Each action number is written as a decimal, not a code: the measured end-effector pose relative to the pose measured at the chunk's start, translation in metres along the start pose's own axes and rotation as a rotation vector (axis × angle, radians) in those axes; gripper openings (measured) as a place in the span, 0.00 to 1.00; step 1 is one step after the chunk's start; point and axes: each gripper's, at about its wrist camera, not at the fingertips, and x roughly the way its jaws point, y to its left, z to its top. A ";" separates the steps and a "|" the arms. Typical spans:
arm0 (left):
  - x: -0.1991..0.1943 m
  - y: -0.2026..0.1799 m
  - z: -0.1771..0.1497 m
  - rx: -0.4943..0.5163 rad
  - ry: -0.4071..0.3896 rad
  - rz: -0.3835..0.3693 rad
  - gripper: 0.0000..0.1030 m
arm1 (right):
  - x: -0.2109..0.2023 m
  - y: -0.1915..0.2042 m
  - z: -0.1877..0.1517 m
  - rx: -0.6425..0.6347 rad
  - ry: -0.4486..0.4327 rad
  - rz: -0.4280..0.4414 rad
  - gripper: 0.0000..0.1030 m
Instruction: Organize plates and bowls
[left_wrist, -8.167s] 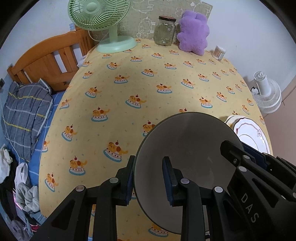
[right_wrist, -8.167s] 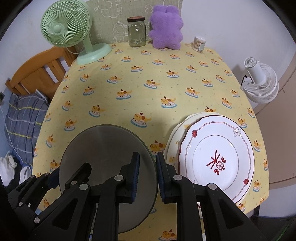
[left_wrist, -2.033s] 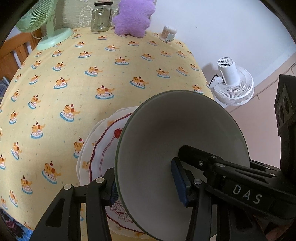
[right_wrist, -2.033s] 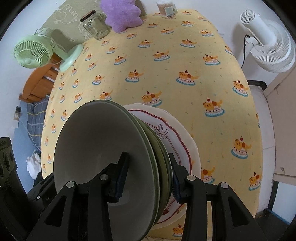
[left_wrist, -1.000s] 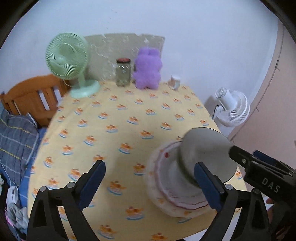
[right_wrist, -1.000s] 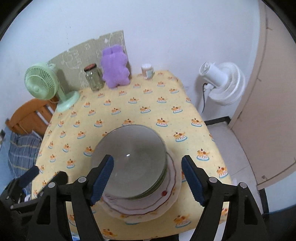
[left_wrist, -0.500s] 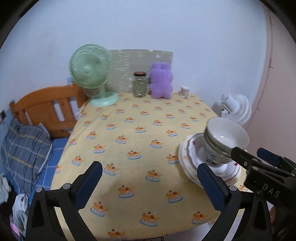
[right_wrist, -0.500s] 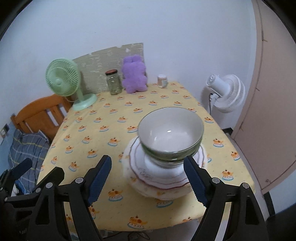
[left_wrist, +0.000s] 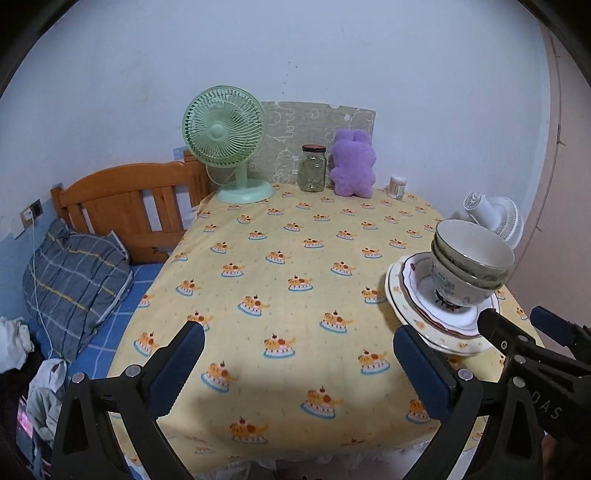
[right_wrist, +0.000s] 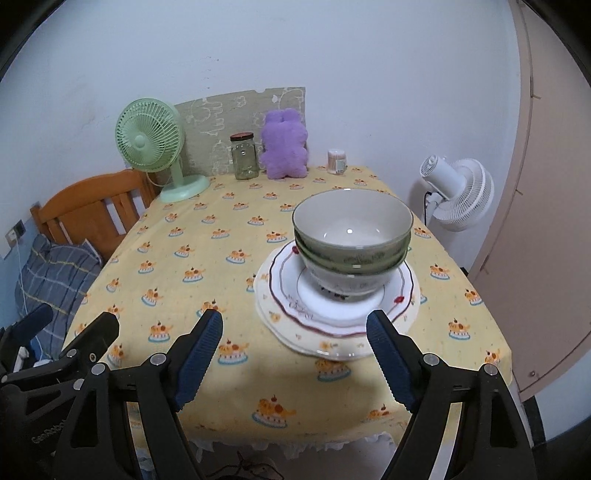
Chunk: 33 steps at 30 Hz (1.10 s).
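Nested green-rimmed bowls (right_wrist: 352, 240) stand on a stack of white plates (right_wrist: 295, 295) with red trim, near the table's front right. In the left wrist view the same bowls (left_wrist: 471, 262) and plates (left_wrist: 413, 295) sit at the right. My right gripper (right_wrist: 295, 332) hangs open just in front of the plates, nothing between its fingers. My left gripper (left_wrist: 297, 349) is open over bare tablecloth, left of the stack, holding nothing.
The table has a yellow cloth (left_wrist: 280, 240). At its back stand a green fan (left_wrist: 225, 136), a glass jar (left_wrist: 313, 168), a purple plush toy (left_wrist: 352, 162) and a small container (left_wrist: 397, 186). A white floor fan (right_wrist: 458, 192) is right, a wooden bed frame (left_wrist: 129, 206) left.
Both grippers have drawn back and lower from the stack, so the bowls and plates look farther off and more side-on. The bowls and plates have stayed put.
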 end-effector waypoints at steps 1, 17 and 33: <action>-0.002 0.000 -0.002 -0.002 -0.004 0.000 1.00 | -0.002 -0.001 -0.003 0.002 -0.004 0.000 0.80; -0.017 -0.002 -0.002 -0.036 -0.058 -0.006 1.00 | -0.021 -0.005 -0.004 -0.008 -0.067 -0.004 0.80; -0.018 0.002 0.000 -0.058 -0.073 -0.002 1.00 | -0.021 -0.001 0.001 -0.016 -0.082 0.010 0.82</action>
